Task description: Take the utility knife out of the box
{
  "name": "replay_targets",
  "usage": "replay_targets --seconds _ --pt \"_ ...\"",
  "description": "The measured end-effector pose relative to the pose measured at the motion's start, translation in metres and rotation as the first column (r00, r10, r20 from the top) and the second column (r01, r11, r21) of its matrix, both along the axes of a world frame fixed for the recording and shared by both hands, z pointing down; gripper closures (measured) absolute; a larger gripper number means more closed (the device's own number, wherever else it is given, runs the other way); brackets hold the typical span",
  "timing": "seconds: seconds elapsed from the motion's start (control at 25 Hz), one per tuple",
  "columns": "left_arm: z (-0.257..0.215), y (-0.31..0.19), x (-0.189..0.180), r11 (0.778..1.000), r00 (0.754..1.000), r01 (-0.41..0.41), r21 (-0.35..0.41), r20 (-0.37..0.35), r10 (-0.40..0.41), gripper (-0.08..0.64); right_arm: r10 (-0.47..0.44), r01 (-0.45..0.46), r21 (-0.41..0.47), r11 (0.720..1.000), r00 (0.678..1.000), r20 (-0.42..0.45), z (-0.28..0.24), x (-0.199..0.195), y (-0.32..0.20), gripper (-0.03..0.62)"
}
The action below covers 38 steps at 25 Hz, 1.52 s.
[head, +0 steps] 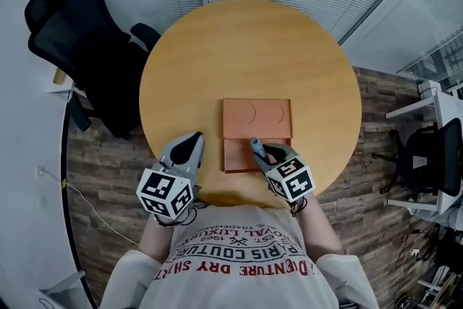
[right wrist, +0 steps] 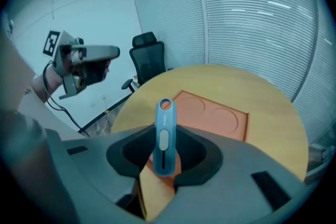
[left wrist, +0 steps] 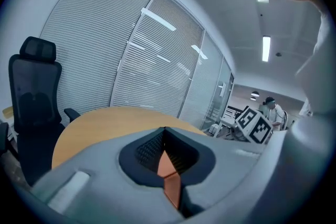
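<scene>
A flat orange box (head: 257,119) lies open on the round wooden table (head: 246,47), its lid with two round dents on the far side. My right gripper (head: 262,154) hangs above the box's near half, shut on a grey-blue utility knife (head: 256,145). In the right gripper view the knife (right wrist: 164,131) stands between the dark pads, its ring end up, clear of the box (right wrist: 212,115). My left gripper (head: 194,142) hovers left of the box with its jaws together and nothing in them. In the left gripper view a sliver of the box (left wrist: 168,166) shows below the tips (left wrist: 165,130).
A black office chair (head: 79,32) stands off the table's left side. A white desk and another chair (head: 434,155) are at the right. Window blinds run behind the table. The floor is wood plank.
</scene>
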<state>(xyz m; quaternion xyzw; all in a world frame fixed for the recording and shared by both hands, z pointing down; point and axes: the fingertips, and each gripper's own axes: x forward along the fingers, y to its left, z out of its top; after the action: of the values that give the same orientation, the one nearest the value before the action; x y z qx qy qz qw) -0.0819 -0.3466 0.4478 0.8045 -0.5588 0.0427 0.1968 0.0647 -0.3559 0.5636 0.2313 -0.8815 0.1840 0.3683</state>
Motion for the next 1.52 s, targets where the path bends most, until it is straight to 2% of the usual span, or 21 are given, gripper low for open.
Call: replay_targets --seconds 0.16,0.32,0.52,0.68,0.88,1.12,1.52 --pt "-0.013 -0.001 -0.001 1.0 1.0 -0.009 0.029 0.013 0.008 0.566 0.084 -0.101 0.116 0.988 0.986 0.142 -0.055 0.006 -0.011 0.463" --pt "-0.04 -0.005 0.003 0.995 0.999 -0.033 0.094 0.033 0.03 0.566 0.178 -0.251 0.262 0.932 0.946 0.272 -0.107 0.02 -0.022 0.463" --pt "-0.071 -0.007 0.014 0.982 0.996 -0.066 0.176 0.065 0.055 0.566 0.184 -0.348 0.37 0.862 0.893 0.41 -0.159 0.033 -0.019 0.462" --pt "-0.083 -0.004 0.019 0.976 0.995 -0.073 0.205 0.078 0.058 0.566 0.16 -0.344 0.418 0.841 0.895 0.416 -0.175 0.03 -0.008 0.462" --pt "-0.078 0.0 0.015 0.979 0.997 -0.059 0.194 0.068 0.047 0.566 0.136 -0.335 0.439 0.834 0.895 0.425 -0.177 0.023 -0.004 0.462" --pt "-0.078 -0.003 0.019 0.98 0.996 -0.062 0.187 0.069 0.05 0.566 0.179 -0.401 0.437 0.805 0.867 0.465 -0.183 0.034 -0.012 0.463" --pt "-0.076 -0.006 0.023 0.982 0.996 -0.065 0.18 0.069 0.053 0.566 0.179 -0.38 0.431 0.819 0.881 0.438 -0.174 0.031 -0.016 0.463"
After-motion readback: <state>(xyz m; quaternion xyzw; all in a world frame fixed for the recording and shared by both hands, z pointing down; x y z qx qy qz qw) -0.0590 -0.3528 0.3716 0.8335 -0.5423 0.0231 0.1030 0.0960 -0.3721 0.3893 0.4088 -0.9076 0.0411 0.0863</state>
